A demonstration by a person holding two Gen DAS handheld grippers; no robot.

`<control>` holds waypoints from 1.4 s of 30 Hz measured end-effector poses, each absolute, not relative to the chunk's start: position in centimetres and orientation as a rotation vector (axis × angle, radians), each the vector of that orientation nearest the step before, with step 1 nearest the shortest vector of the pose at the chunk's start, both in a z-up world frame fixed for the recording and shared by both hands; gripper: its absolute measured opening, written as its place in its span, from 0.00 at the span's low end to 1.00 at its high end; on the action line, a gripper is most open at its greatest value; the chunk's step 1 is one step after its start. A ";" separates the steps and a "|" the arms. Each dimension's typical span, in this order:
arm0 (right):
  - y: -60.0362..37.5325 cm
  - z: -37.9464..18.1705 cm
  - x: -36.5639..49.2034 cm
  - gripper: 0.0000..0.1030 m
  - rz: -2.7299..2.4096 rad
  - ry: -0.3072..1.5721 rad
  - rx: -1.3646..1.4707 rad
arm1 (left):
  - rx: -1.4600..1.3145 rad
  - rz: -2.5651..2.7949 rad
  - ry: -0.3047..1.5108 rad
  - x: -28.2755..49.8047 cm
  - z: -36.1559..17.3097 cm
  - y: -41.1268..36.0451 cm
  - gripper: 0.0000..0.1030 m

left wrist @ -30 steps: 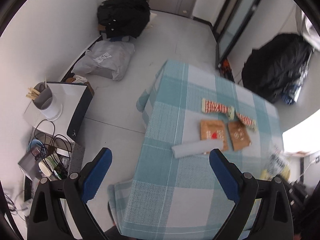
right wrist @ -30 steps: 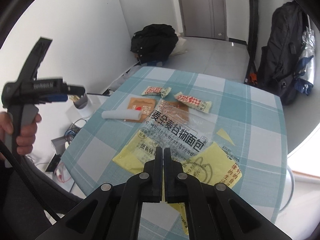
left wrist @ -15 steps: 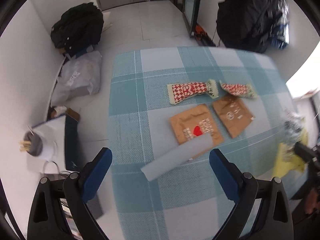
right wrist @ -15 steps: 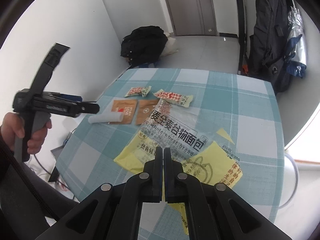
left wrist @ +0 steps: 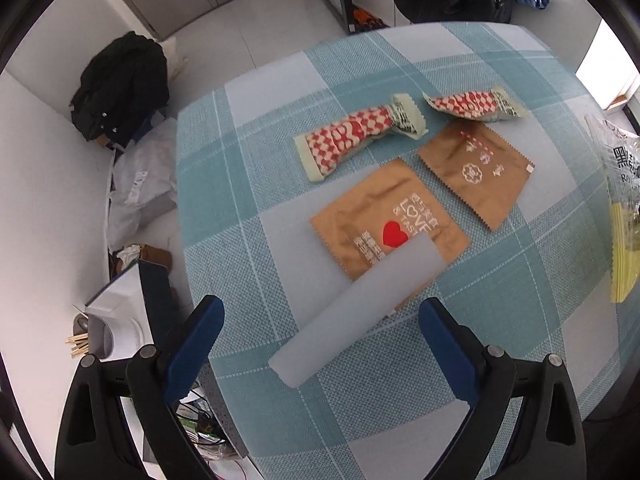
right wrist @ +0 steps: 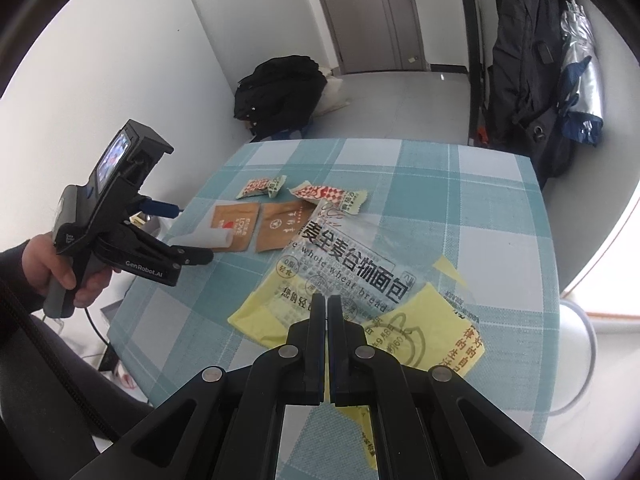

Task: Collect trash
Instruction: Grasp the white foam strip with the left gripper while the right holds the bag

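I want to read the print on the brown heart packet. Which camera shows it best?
The left wrist view: the brown heart packet lies close, its heart and lettering clear, one corner under the frosted sleeve. The right wrist view shows it small and distant.

Left gripper (left wrist: 320,340) points steeply down, its blue-padded jaws spread wide with nothing between the pads. The person's left hand (right wrist: 60,268) wraps its grip, dark sleeve at the wrist. Right gripper (right wrist: 327,306) angles downward, jaws pressed tight together.
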State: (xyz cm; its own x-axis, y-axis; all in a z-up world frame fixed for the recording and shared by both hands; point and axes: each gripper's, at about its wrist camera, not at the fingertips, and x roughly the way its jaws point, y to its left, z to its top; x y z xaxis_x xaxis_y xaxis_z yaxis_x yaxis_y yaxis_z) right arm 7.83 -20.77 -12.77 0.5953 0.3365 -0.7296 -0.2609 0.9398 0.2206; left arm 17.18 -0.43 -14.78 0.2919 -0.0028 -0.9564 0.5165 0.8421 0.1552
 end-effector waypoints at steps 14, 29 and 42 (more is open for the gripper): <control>-20.4 -12.6 7.7 0.00 0.351 0.858 0.100 | 0.505 -0.476 1.253 16.4 -13.7 -1.4 0.40; -20.4 -12.4 7.5 0.01 0.335 0.853 0.105 | 0.666 -0.504 1.233 15.5 -13.6 -2.3 0.13; -19.8 -12.0 6.8 0.01 0.341 0.840 0.098 | 0.586 -0.466 1.264 14.3 -12.9 -1.9 0.03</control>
State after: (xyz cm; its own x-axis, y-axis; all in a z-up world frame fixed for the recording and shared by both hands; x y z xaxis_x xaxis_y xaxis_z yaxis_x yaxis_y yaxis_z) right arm 6.78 -19.76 -11.99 0.6167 0.3339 -0.7129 -0.2571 0.9414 0.2185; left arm 14.31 -1.88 -12.88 0.2447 -0.0073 -0.9696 0.6242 0.7664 0.1517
